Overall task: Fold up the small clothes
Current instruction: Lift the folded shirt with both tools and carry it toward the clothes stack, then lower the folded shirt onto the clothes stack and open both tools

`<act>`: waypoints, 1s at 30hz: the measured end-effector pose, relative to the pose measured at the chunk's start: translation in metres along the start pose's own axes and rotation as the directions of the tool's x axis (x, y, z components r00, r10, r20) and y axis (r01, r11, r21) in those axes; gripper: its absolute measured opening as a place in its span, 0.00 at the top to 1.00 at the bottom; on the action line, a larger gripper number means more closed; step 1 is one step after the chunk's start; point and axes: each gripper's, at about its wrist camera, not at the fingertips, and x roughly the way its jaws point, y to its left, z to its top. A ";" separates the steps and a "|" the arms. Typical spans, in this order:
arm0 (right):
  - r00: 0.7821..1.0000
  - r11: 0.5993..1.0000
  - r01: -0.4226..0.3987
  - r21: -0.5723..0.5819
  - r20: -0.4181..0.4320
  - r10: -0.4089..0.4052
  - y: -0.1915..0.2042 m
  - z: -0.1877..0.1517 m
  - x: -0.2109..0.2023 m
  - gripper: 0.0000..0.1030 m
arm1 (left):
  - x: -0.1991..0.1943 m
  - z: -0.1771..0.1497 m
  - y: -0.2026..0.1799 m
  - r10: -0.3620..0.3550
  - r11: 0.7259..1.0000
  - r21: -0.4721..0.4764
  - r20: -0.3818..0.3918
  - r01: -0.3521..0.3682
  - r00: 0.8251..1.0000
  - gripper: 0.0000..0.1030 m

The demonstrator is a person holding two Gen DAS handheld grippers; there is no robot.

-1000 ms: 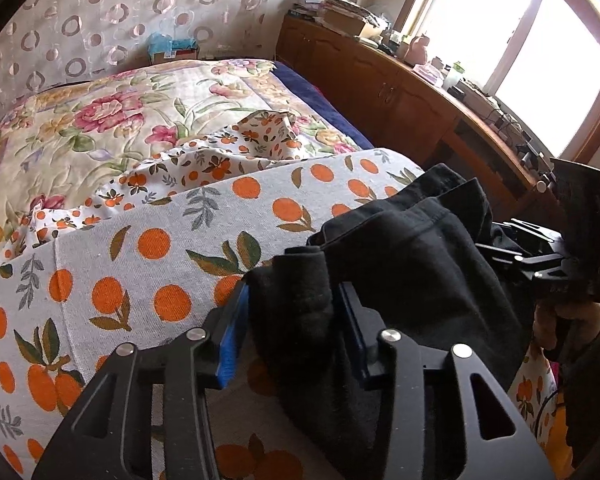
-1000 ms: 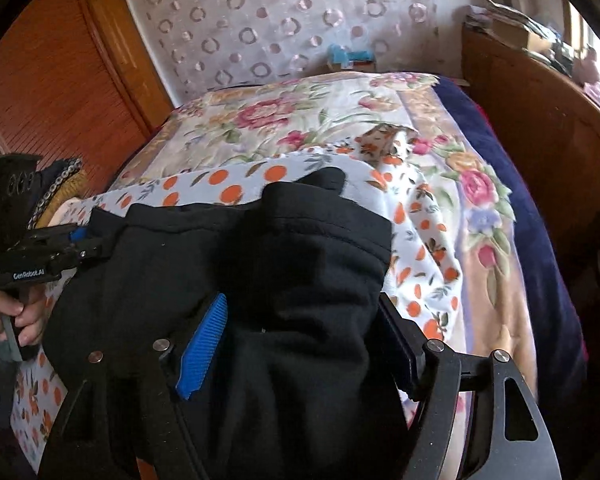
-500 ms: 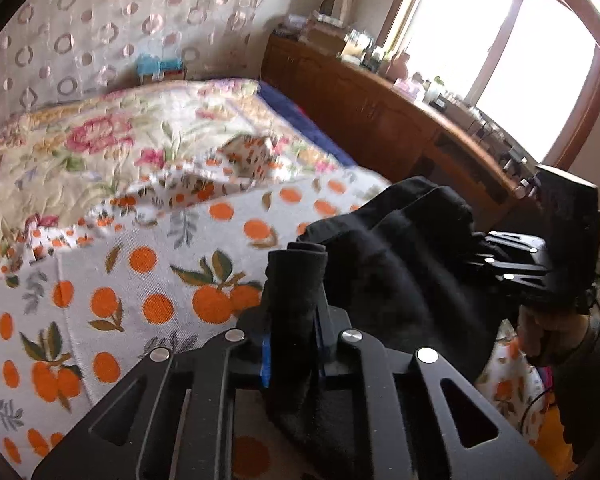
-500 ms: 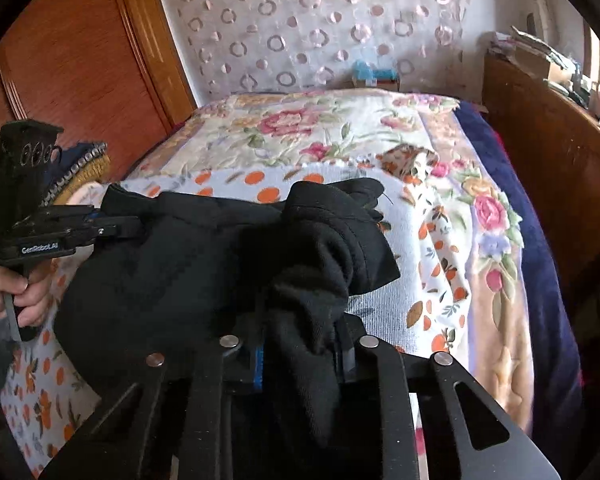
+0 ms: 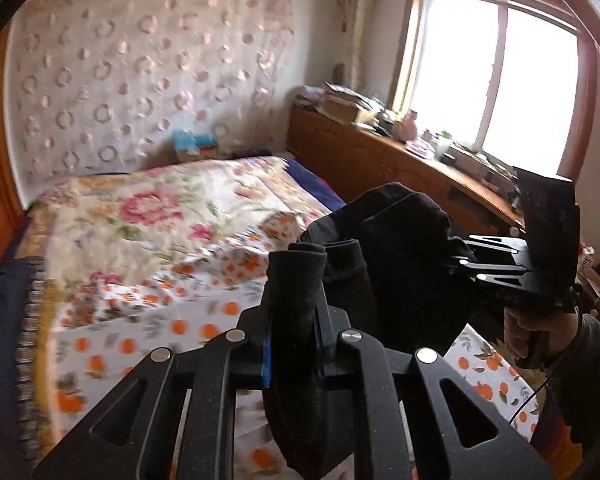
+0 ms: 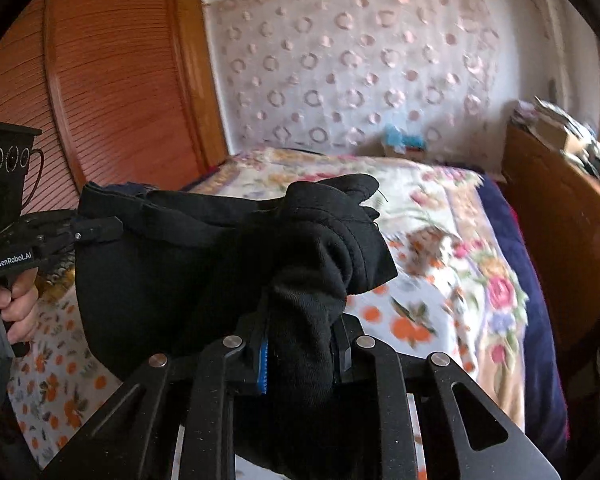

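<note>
Left gripper [image 5: 294,354]: we clamp a bunched edge of the black garment [image 5: 396,256], lower centre.
Right gripper [image 6: 302,354]: we pinch its other end tight.
Garment: slung between both, held above the orange-print sheet [image 5: 140,344].
Bed [image 6: 440,200]: behind, mid-frame.

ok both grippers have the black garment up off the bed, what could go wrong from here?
1. The left gripper and right gripper each pinch only a bunched wad of the black garment; a wad may slip out or hide the true corners.
2. The cloth sags in a slack pouch between them, so it could land creased on the orange-print sheet rather than flat.
3. That sheet is rumpled already; dragging the garment across it could bunch both.
</note>
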 end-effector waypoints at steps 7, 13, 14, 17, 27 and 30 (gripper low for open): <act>0.993 0.985 -0.108 -0.133 0.026 0.112 0.068 0.042 0.036 0.79 | -0.069 -0.015 0.061 0.138 0.989 -0.059 0.081 -0.134 0.987 0.85; 0.975 0.938 -0.206 -0.278 0.021 0.220 0.126 0.095 0.076 0.79 | -0.134 -0.036 0.118 0.271 0.957 -0.150 0.149 -0.250 0.951 0.85; 0.970 0.923 -0.225 -0.312 0.016 0.242 0.142 0.106 0.084 0.79 | -0.145 -0.041 0.126 0.296 0.948 -0.169 0.158 -0.270 0.942 0.85; 0.955 0.877 -0.278 -0.391 -0.019 0.294 0.174 0.139 0.123 0.79 | -0.172 -0.063 0.155 0.377 0.912 -0.243 0.174 -0.331 0.910 0.85; 0.943 0.754 -0.327 -0.569 -0.143 0.301 0.287 0.183 0.256 0.78 | -0.165 -0.131 0.228 0.513 0.796 -0.390 0.029 -0.463 0.858 0.85; 0.959 0.789 -0.284 -0.545 -0.145 0.245 0.288 0.186 0.274 0.69 | -0.157 -0.137 0.228 0.518 0.789 -0.384 -0.001 -0.479 0.855 0.84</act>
